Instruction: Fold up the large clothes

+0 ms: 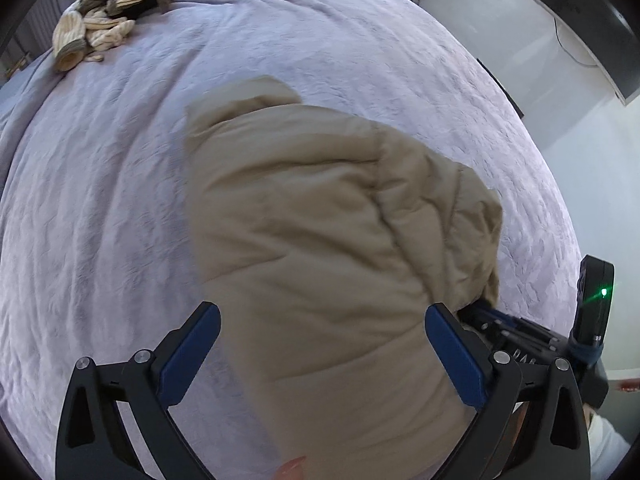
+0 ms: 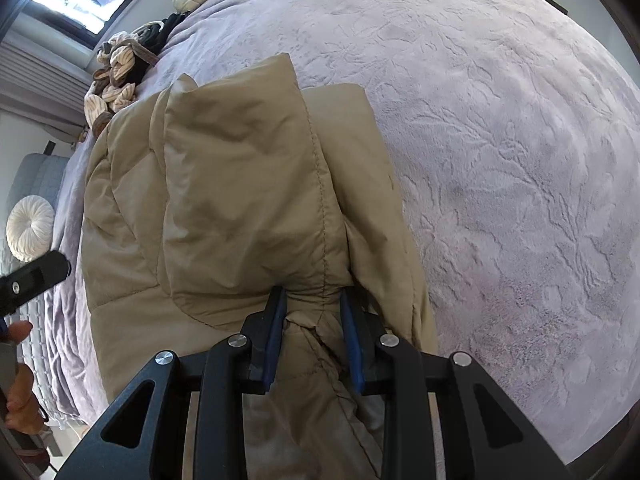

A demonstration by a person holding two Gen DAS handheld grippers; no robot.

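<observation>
A wide bed [image 2: 500,160] with a lilac textured cover fills both views. On its near side lies the thing being folded, a big tan padded jacket [image 2: 240,200], already gathered into a bulky, roughly oblong bundle with one panel laid over another and a stitched seam running down the middle. That suggests the first folds are made; the bundle looks loose and uneven, so a last fold and some squaring up seem left to do.

At the far left corner of the bed sits a heap of other clothes [image 1: 104,12], cream striped and dark pieces tangled together and well apart from the jacket. These appear untouched, so most of the job probably remains.

The right gripper [image 2: 314,320] points steeply down at the near edge of the bundle, and its blue pads are clenched on a puckered ridge of tan fabric along the seam.

The left gripper [image 1: 322,360] hovers over the near left part of the jacket with its jaws spread wide. Fabric lies below and between them, but the pads press on nothing, so it is released.
</observation>
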